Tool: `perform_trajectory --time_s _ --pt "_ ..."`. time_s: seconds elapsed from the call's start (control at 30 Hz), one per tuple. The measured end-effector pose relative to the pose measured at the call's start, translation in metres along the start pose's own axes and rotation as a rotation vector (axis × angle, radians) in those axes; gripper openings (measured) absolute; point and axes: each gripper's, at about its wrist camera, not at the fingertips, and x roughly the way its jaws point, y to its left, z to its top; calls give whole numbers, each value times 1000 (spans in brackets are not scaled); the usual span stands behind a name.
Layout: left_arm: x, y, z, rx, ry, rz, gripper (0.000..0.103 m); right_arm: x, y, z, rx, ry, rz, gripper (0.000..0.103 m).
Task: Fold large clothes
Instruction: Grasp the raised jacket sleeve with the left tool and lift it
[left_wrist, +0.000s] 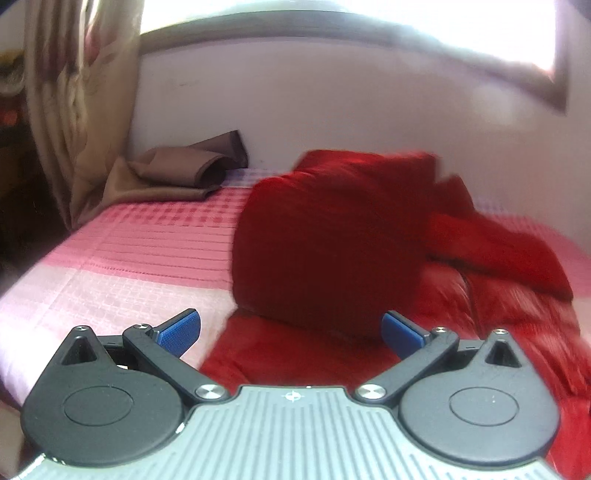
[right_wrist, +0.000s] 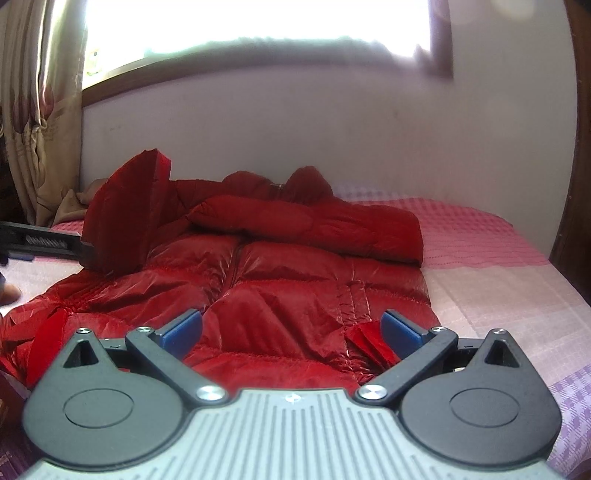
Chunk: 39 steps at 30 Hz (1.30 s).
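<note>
At the far left a beige curtain hangs beside the window, and a brown folded cloth lies at the far corner of the bed, well apart from the work. The left gripper hovers low over the near left edge of the red puffer jacket, with its blue pads far apart and nothing between them. The jacket lies front side up along the middle of the pink bed cover, hood toward the wall. Just ahead of the left gripper, one sleeve stands up over the body in a tall fold; I think it is put there to narrow the jacket before it is folded along its length. The other sleeve is laid across the chest. The right gripper hovers over the hem, also wide and empty, probably ready to take the lower edge. The left wrist view shows the brown cloth and the raised sleeve close, but blurred. Only the right wrist view shows the whole jacket with its zipper line and hood, and also the left tool as a dark bar beside the raised sleeve.
</note>
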Motion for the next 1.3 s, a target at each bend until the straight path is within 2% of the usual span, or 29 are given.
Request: perform_trajectory --time_s 0.23,0.3,0.4,0.5,0.53,0.57,0.6,0.63,0.7,0.73,0.97,1.1,1.2,1.3 --pt "60 81 23 -155 62 -122 102 3 0 -2 -2 16 -2 103" --pt "77 94 28 -179 71 -165 102 5 1 -3 -6 26 -3 103" --pt "103 103 32 -187 95 -271 102 8 4 -4 -22 39 2 103" --pt "120 103 32 -219 86 -316 100 8 7 -4 -40 45 4 103" --pt "123 101 32 -208 76 -330 94 8 7 -4 -46 45 2 103" --pt "124 97 33 -191 75 -348 70 8 7 -4 -50 45 -2 103" --pt "126 93 34 -171 83 -355 52 7 7 -3 -52 44 -6 103" --pt "129 92 35 -155 100 -350 24 7 6 -3 -49 41 -9 103" --pt "125 85 36 -123 99 -283 11 6 4 -1 -35 34 -11 103" --pt "119 84 36 -110 84 -261 8 6 2 0 -30 32 -11 103" --pt "65 110 31 -144 -8 -140 4 6 3 1 -29 28 -7 103" --pt "27 158 37 -235 -48 27 3 5 2 8 -43 8 -5 103" --pt "5 203 40 -284 -71 199 3 5 -5 20 -30 -19 -2 103" --pt "1 243 38 -297 -58 373 3 13 -11 36 -22 -42 13 103"
